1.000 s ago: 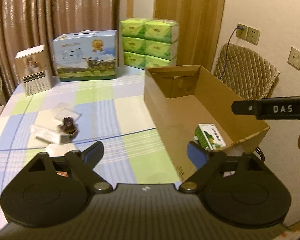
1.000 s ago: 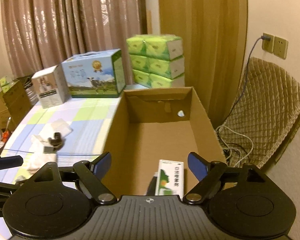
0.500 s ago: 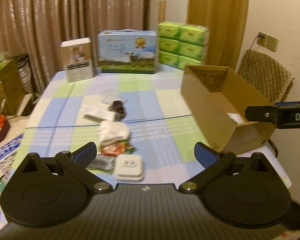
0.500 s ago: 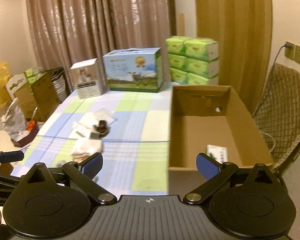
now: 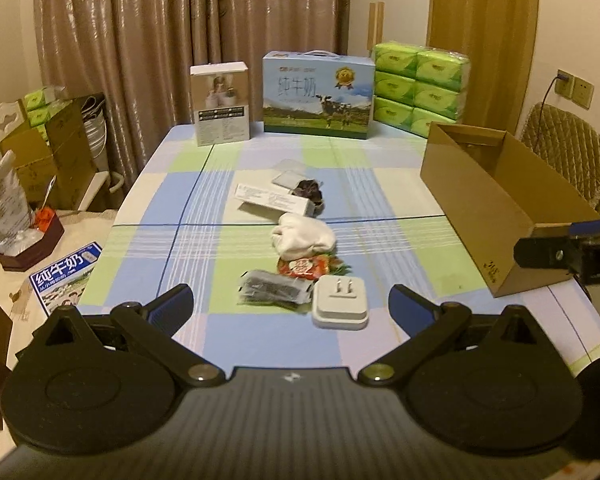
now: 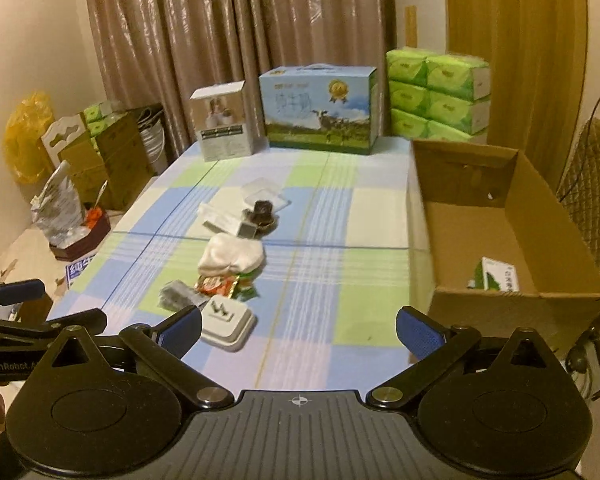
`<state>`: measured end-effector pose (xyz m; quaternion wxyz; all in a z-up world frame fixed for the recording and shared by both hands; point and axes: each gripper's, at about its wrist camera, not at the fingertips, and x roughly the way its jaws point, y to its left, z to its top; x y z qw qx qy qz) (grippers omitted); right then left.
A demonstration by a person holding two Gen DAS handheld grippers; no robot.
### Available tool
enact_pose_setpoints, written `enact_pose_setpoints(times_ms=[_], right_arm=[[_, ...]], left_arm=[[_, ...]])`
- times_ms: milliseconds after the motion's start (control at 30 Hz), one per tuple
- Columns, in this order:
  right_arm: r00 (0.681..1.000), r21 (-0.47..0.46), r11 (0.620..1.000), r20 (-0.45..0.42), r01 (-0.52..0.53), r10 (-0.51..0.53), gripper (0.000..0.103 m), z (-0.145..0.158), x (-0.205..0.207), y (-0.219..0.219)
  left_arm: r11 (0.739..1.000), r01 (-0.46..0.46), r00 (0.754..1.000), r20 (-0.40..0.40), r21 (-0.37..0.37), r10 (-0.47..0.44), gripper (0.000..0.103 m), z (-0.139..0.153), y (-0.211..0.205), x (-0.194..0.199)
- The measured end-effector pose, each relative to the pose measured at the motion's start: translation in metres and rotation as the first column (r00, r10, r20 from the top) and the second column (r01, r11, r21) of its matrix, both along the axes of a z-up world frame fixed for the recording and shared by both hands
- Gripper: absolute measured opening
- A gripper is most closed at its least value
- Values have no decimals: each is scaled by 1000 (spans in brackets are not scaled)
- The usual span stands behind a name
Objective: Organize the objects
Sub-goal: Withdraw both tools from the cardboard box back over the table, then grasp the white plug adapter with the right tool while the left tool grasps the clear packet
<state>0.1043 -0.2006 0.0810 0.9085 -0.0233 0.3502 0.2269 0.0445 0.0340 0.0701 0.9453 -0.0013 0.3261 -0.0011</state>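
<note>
Loose items lie in a row on the checked tablecloth: a white plug adapter, a dark packet, a red snack packet, a white cloth, a long white box and a dark clip. An open cardboard box stands at the table's right edge with a green-and-white carton inside. My left gripper is open and empty, held back above the near table edge. My right gripper is open and empty, left of the cardboard box.
At the table's far edge stand a white product box, a blue milk carton case and stacked green tissue packs. A quilted chair is behind the cardboard box. Boxes and bags crowd the floor at left.
Both grippers have pulled back and up from the cardboard box toward the near table edge. The row of loose items has come into view. Both stay open.
</note>
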Motion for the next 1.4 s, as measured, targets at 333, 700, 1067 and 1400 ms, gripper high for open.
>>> enact_pose_setpoints(times_ms=[333, 700, 1067, 1400], right_arm=[[999, -11, 999, -5, -41, 41, 101, -30, 3, 25], [998, 10, 999, -54, -41, 41, 100, -80, 24, 59], [994, -10, 999, -97, -49, 48, 94, -130, 60, 123], [993, -145, 988, -109, -56, 40, 64, -163, 85, 135]], left_arm=[[999, -38, 999, -7, 13, 39, 102, -25, 25, 11], [997, -35, 993, -114, -62, 28, 102, -60, 61, 57], [998, 57, 991, -124, 17, -55, 102, -90, 84, 106], [948, 302, 948, -136, 104, -288, 101, -128, 80, 134]])
